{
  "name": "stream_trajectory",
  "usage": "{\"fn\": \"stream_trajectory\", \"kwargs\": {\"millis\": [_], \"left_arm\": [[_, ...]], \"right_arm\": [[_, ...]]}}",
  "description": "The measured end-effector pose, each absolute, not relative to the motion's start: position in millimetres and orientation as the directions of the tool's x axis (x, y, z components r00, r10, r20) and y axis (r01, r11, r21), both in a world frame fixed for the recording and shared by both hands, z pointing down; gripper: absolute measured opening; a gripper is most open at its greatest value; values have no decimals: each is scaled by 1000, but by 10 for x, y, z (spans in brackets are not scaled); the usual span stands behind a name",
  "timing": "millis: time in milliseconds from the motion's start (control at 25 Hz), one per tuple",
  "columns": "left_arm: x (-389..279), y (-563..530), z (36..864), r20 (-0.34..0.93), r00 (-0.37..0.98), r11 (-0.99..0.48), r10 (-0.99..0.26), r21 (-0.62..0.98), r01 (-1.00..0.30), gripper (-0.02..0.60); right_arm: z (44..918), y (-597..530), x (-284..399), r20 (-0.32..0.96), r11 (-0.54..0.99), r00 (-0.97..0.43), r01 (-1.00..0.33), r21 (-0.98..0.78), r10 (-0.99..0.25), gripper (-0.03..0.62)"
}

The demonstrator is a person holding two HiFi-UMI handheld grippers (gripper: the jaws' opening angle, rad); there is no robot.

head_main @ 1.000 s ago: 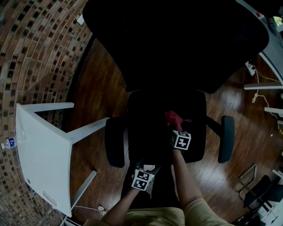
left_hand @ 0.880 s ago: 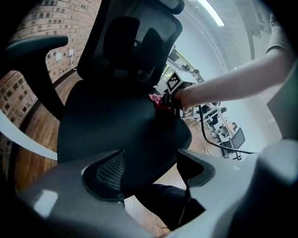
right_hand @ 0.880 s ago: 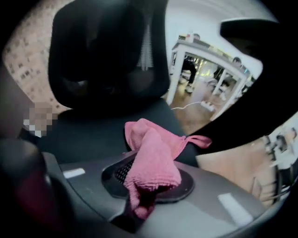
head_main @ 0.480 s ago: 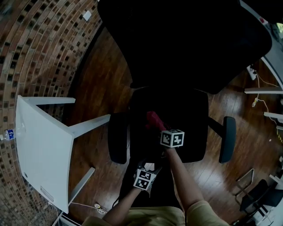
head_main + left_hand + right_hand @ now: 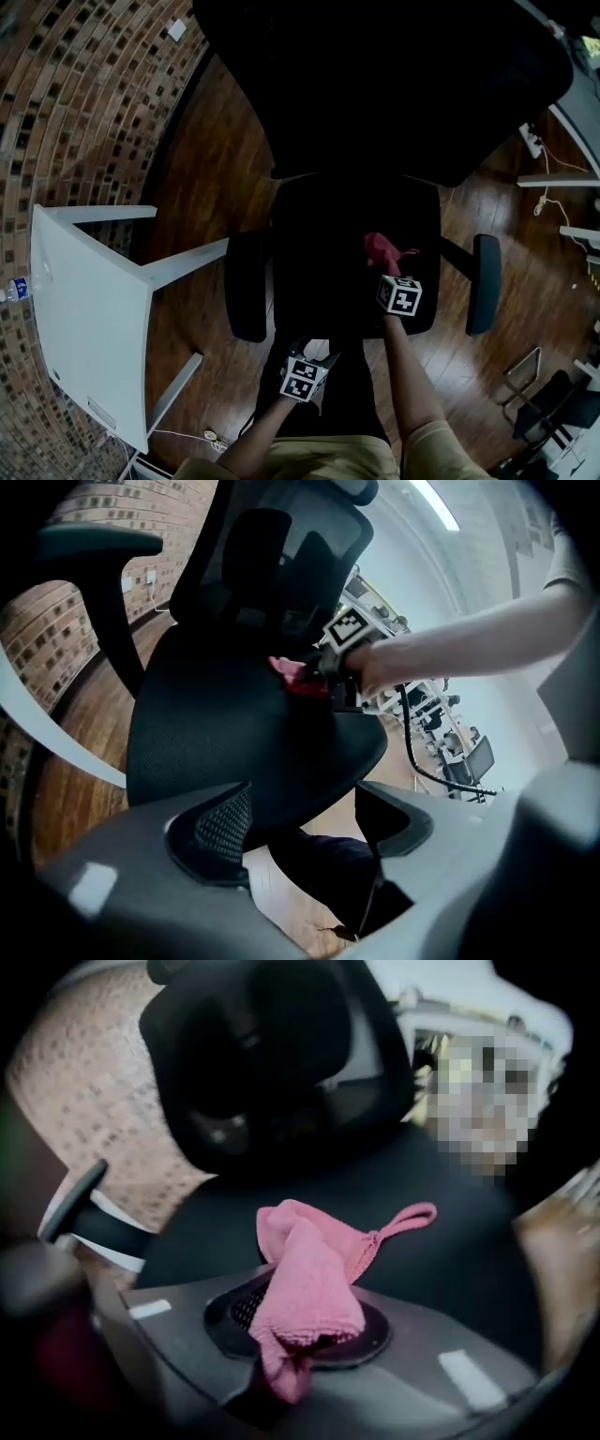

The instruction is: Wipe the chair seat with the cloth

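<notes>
We judge ourselves mid-wipe: our right gripper (image 5: 387, 269) is clamped on the pink cloth (image 5: 382, 247), which lies on the right half of the black chair seat (image 5: 323, 253). How much is already wiped we cannot tell, since the dark seat shows no marks. Our left gripper (image 5: 310, 352) hangs wide and empty at the seat's front edge. Around us are a wooden floor (image 5: 202, 159), a brick wall (image 5: 75, 103) and a white table (image 5: 84, 319) to our left.

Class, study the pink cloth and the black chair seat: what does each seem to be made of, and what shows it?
The cloth: probably microfibre or terry, matt; a fuzzy looped pile and soft folds show. The chair seat: likely woven fabric or mesh, matt black; a fine grainy weave, no shine.
</notes>
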State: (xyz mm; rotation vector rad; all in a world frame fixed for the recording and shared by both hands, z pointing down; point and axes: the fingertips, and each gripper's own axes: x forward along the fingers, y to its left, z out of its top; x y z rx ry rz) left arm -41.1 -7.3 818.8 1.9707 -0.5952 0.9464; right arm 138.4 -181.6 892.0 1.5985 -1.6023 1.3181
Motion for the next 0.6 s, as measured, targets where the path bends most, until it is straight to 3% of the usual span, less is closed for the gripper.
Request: {"fn": "stream_trajectory", "kwargs": {"millis": [120,240,280,360,480,600], "left_arm": [[-336,-125,8135,788,612,-543,-64,487,-684,339],[-374,-125,8154,791,608,-533,-72,484,-693,339],[-405,-117,8162,795,602,-528,-73,481,-700,339],[-492,-82,8185,808,585,-522,-75,468,-713,339],[-697,31,8259,833,549,-513,-68,443,-735,339],[-910,119,8269,851,520,-495,-73,422,-760,341]], "right_arm": [[8767,-1637,2622,888,-215,131,-976,37,-440,60],[8749,-1639,2699,903,-147,164,-983,114,-398,60],[8789,-1660,2520,914,-129,117,-989,72,-389,60],[8867,-1751,1838,904,-107,-116,-979,-175,-411,61],[8774,-1901,272,744,68,-516,-838,-542,-424,61],[8584,-1914,-1048,586,182,-720,-676,-714,-372,61]]}}
